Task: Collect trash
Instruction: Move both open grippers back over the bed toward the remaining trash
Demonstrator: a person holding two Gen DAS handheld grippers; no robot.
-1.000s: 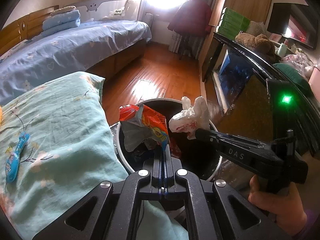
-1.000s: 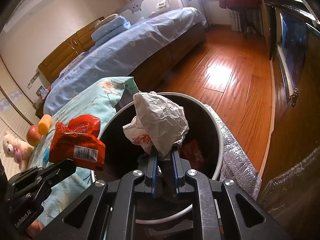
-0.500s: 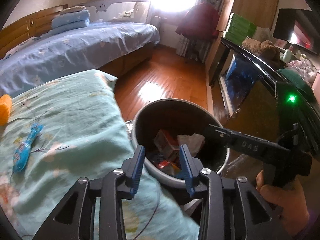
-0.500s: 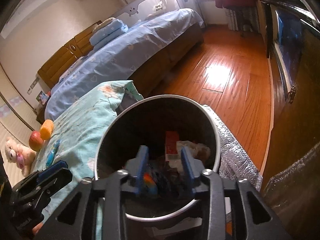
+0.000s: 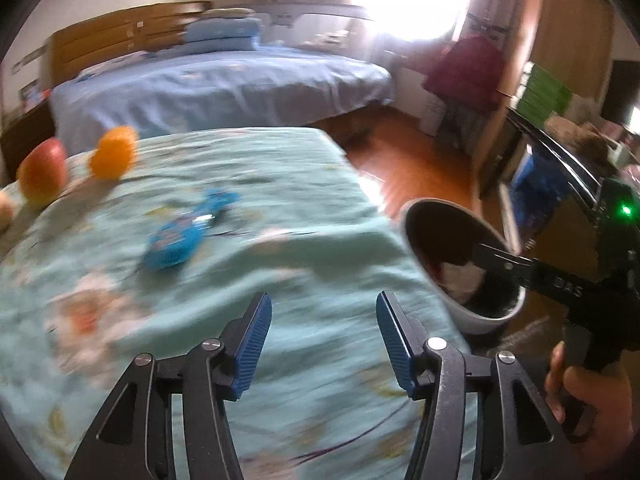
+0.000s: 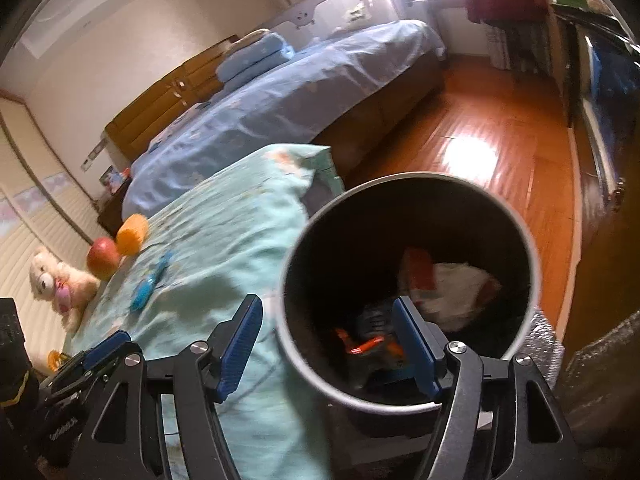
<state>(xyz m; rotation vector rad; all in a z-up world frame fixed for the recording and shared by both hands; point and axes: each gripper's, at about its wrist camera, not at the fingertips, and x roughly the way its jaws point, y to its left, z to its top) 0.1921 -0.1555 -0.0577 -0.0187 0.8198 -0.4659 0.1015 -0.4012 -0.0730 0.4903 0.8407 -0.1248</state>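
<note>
A round grey trash bin stands on the floor beside the low bed; it also shows in the left wrist view. Inside lie a crumpled white paper wad, a red wrapper and other scraps. My right gripper is open and empty over the bin's near rim. My left gripper is open and empty above the teal blanket. A blue wrapper lies on the blanket ahead of it, also seen in the right wrist view.
An apple and an orange sit at the blanket's far left. A plush toy lies beyond them. A large bed with blue sheets stands behind. Dark furniture lines the right side of the wooden floor.
Both grippers opened and dropped the red wrapper and white paper wad into the bin. The left gripper then swung left over the blanket. The right gripper drew back slightly.
</note>
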